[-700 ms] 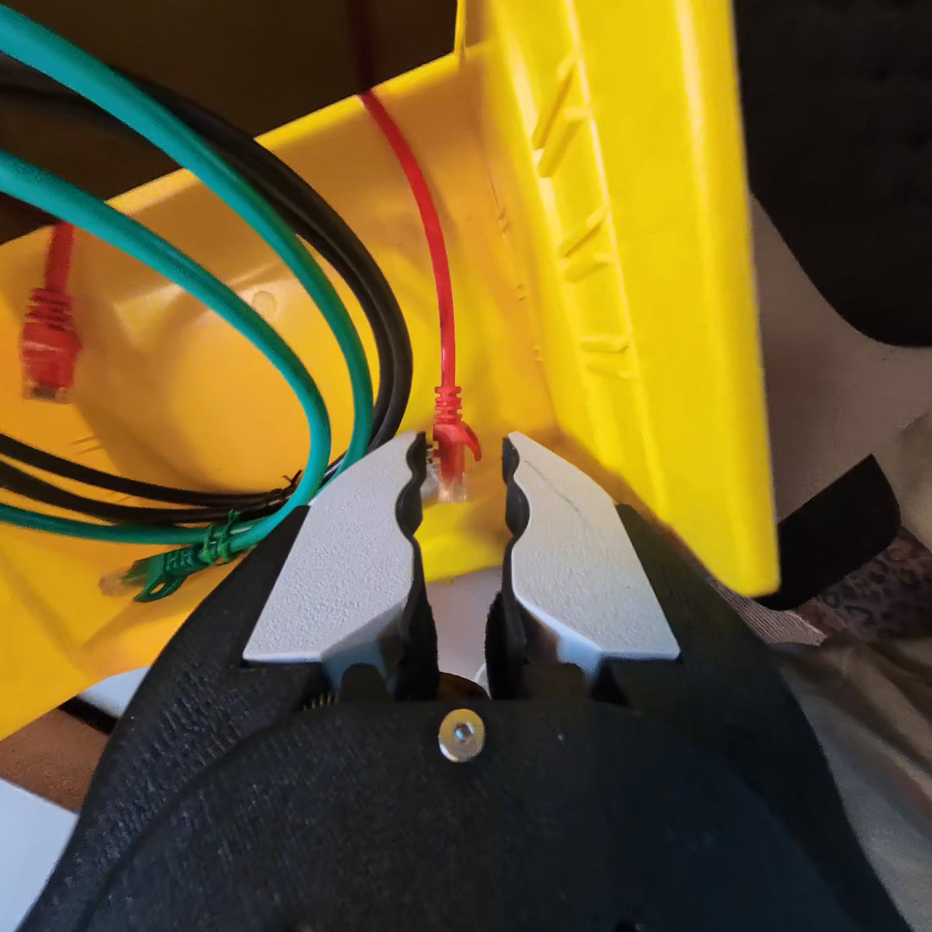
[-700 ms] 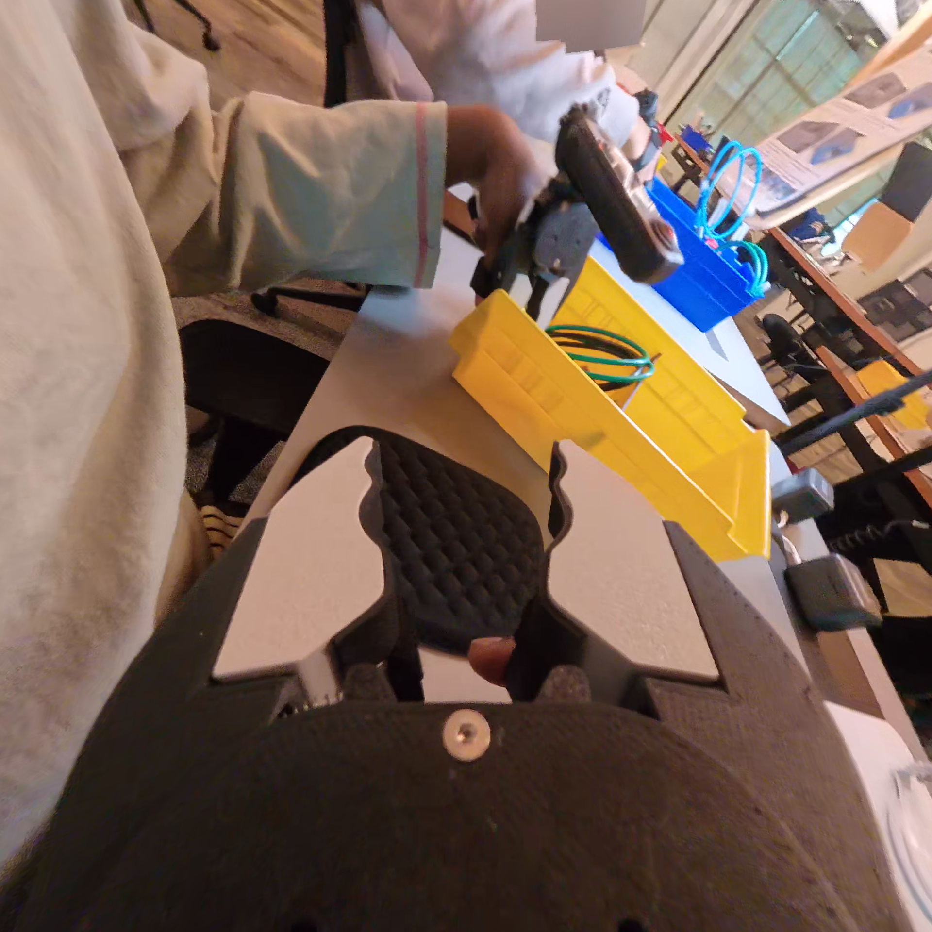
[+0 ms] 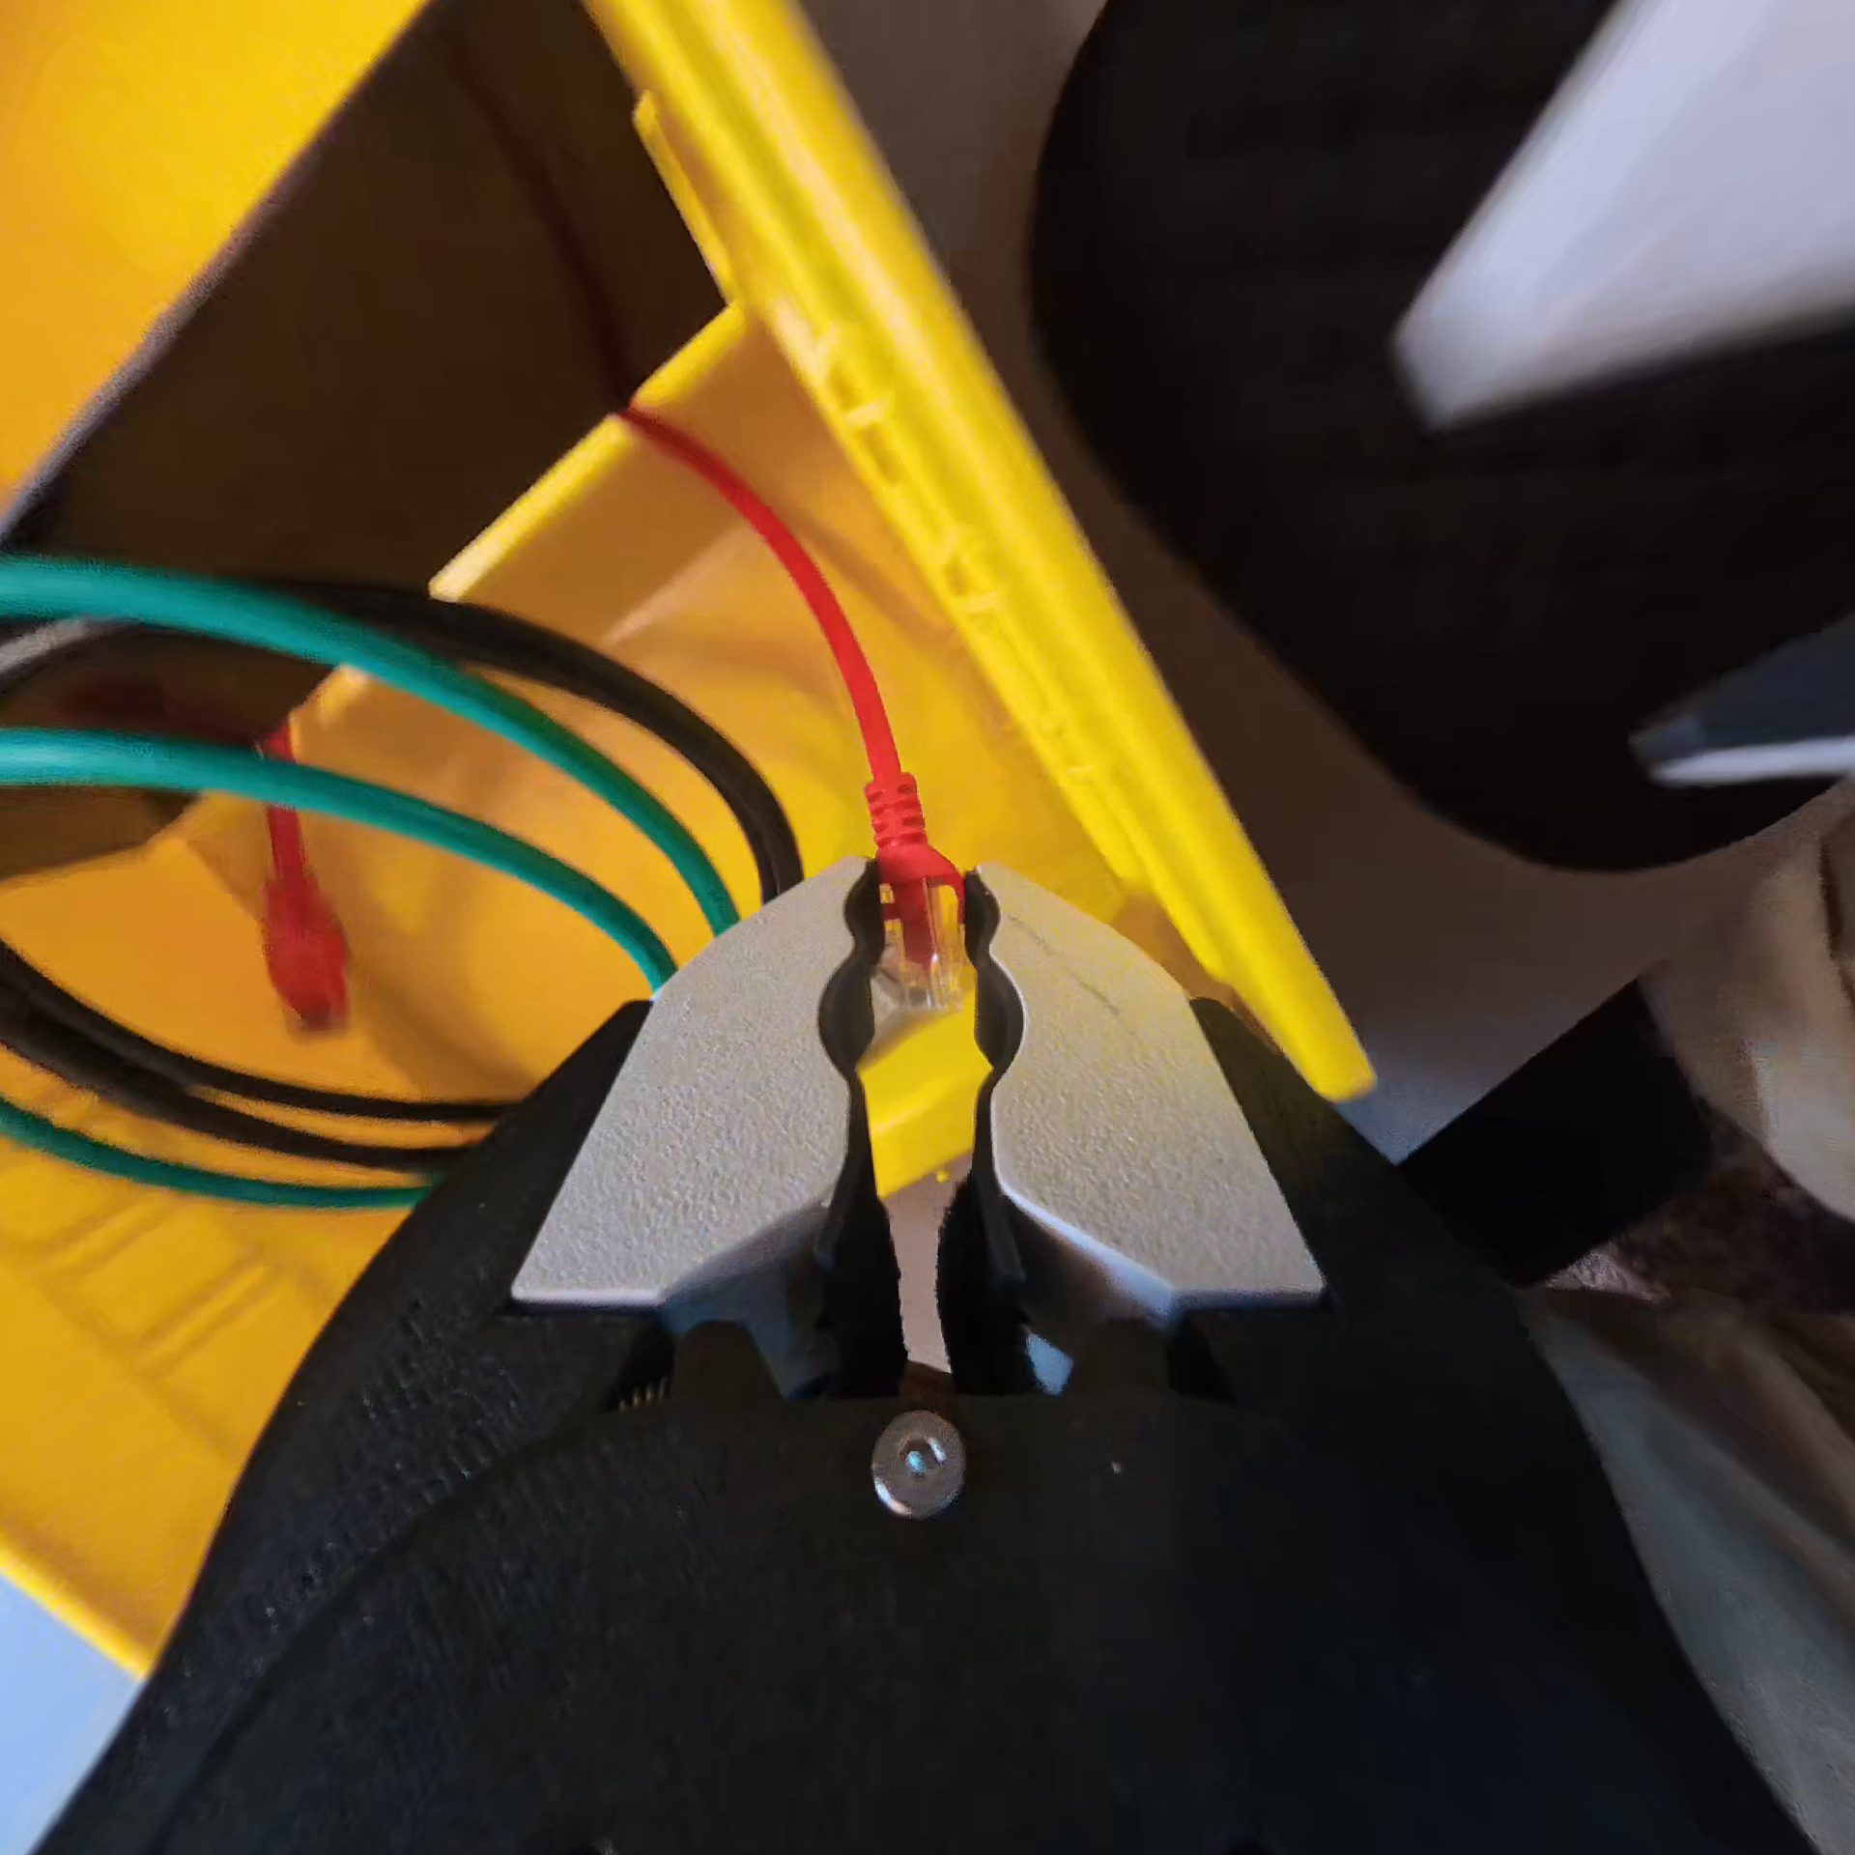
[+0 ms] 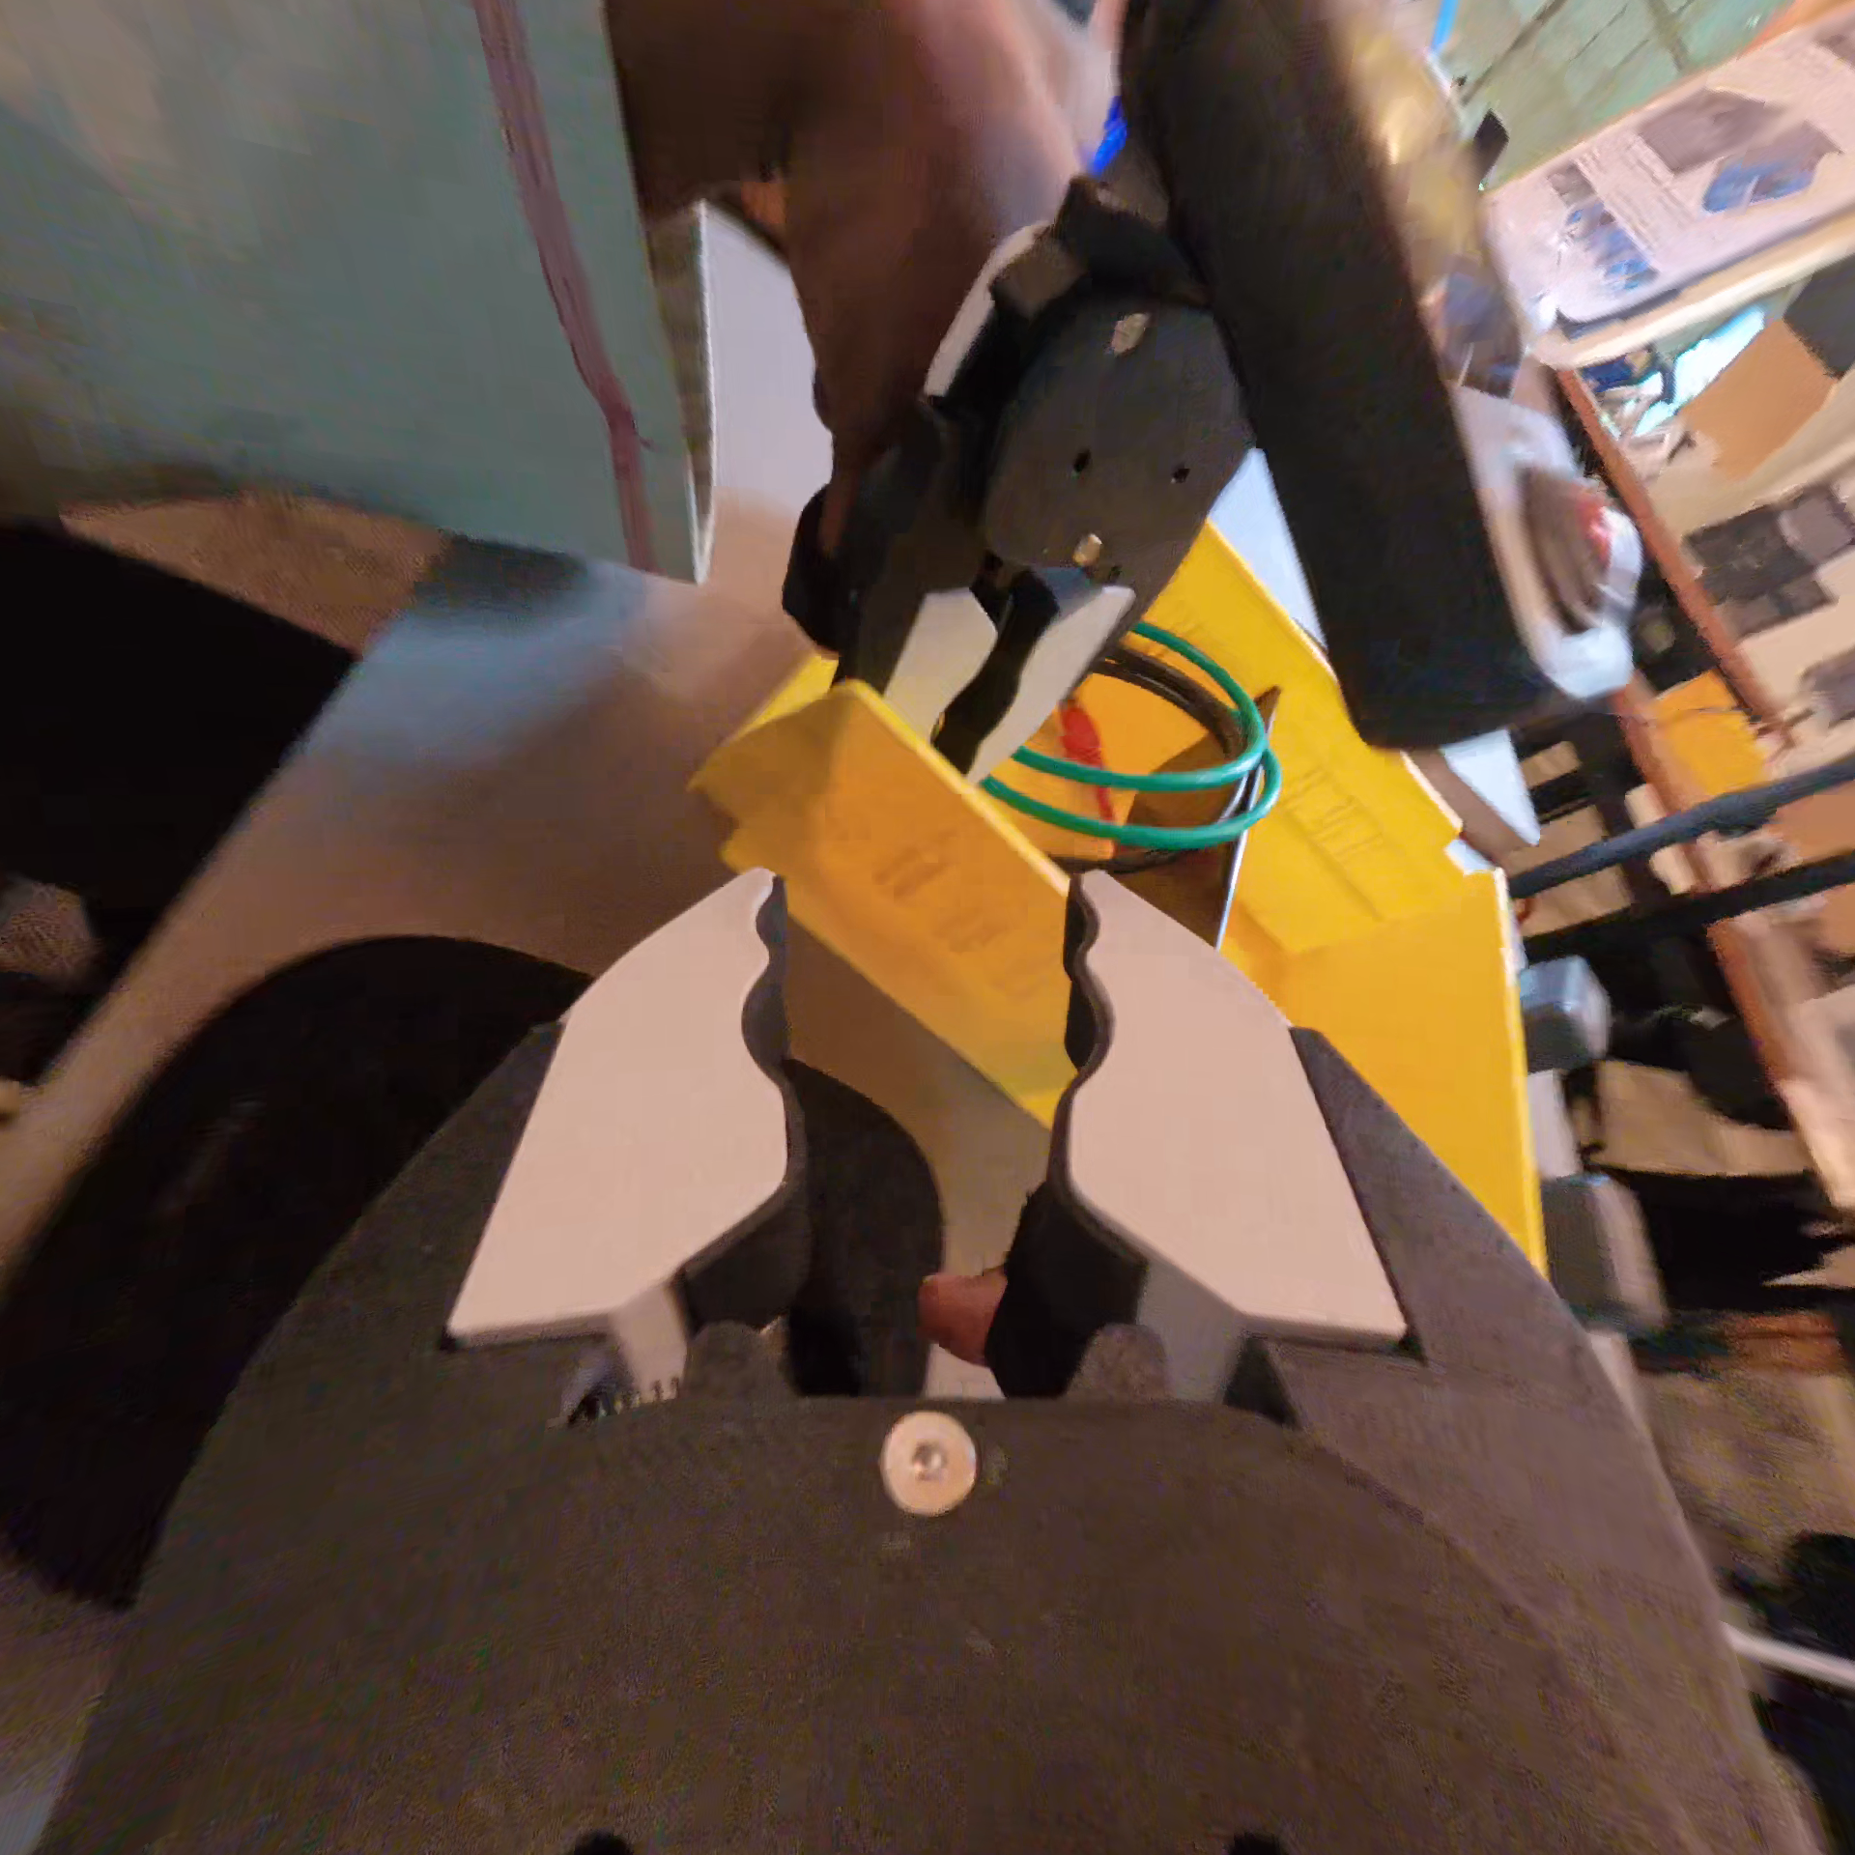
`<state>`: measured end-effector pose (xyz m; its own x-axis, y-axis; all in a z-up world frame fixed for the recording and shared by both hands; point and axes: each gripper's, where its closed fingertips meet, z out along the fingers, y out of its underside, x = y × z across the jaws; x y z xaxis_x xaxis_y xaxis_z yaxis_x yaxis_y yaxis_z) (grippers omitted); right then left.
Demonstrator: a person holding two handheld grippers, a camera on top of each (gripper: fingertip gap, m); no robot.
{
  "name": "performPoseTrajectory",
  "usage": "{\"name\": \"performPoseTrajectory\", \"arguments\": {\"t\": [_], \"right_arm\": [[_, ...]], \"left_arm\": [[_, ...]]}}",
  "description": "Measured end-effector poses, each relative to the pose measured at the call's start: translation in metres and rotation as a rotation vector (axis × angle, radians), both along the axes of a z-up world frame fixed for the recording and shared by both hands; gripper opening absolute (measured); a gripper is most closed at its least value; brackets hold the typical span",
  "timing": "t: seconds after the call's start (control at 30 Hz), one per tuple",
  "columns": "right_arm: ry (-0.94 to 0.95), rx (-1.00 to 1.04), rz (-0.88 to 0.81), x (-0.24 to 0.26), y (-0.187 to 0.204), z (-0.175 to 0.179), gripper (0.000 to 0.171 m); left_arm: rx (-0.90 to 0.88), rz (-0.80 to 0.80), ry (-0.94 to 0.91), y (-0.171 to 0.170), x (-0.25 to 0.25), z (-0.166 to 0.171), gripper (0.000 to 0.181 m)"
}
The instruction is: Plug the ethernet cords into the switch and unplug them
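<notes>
Left tongs [image 3: 918, 939] clamp the red cord's plug [image 3: 918, 934] inside the yellow bin [image 3: 502, 964], right of the green cord [image 3: 402, 803]. Right tongs [image 4: 923, 964] hang open, empty. Pick-up step, I'd say; next, lift clear toward the unseen switch.

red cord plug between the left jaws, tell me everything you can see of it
The red cord plug is a clear plastic connector with gold contacts showing through, capped by a ribbed red boot. It points toward the camera, roughly upright in the left wrist view, pinched between the jaws of the left gripper, which touch it on both sides. Its thin red cord arcs up and away over the wall of the yellow bin. The cord's far end is hidden.
</notes>
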<state>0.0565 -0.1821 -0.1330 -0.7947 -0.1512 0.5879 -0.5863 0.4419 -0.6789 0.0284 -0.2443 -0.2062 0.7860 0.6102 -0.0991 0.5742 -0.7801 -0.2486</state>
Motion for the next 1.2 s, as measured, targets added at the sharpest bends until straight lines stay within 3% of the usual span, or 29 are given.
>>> {"name": "performPoseTrajectory", "arguments": {"t": [0.03, 0.17, 0.23, 0.27, 0.47, 0.63, 0.7, 0.9, 1.2], "right_arm": [[0.056, 0.037, 0.035, 0.002, -0.004, -0.005, 0.052], [0.203, 0.096, 0.100, 0.020, -0.016, -0.017, 0.051], [0.221, 0.076, 0.030, 0.016, -0.020, -0.017, 0.038], [0.200, 0.079, -0.027, 0.009, -0.018, -0.017, 0.028], [-0.020, 0.014, -0.087, 0.004, -0.010, -0.013, 0.016], [0.007, -0.049, -0.230, -0.021, -0.007, -0.011, 0.012], [0.049, -0.047, -0.281, -0.036, 0.000, -0.011, 0.011], [-0.173, -0.198, -0.195, -0.017, 0.012, 0.005, 0.047], [-0.282, -0.448, -0.205, -0.002, 0.089, 0.053, 0.049]], "left_arm": [[0.023, -0.022, 0.022, 0.010, -0.001, 0.001, 0.015], [0.033, -0.026, 0.066, 0.023, -0.008, 0.003, 0.015], [0.058, -0.030, 0.076, 0.026, -0.008, 0.003, 0.015], [0.056, -0.016, 0.078, 0.023, -0.008, 0.002, 0.015], [0.095, 0.010, 0.139, 0.013, -0.004, 0.003, 0.014], [0.236, -0.150, 0.157, 0.044, 0.018, 0.024, 0.014], [0.192, -0.127, 0.191, 0.036, 0.024, 0.031, 0.014], [0.291, -0.015, 0.399, 0.016, 0.017, 0.065, 0.015], [0.770, 0.006, 0.895, 0.036, 0.027, 0.175, 0.016]]}}
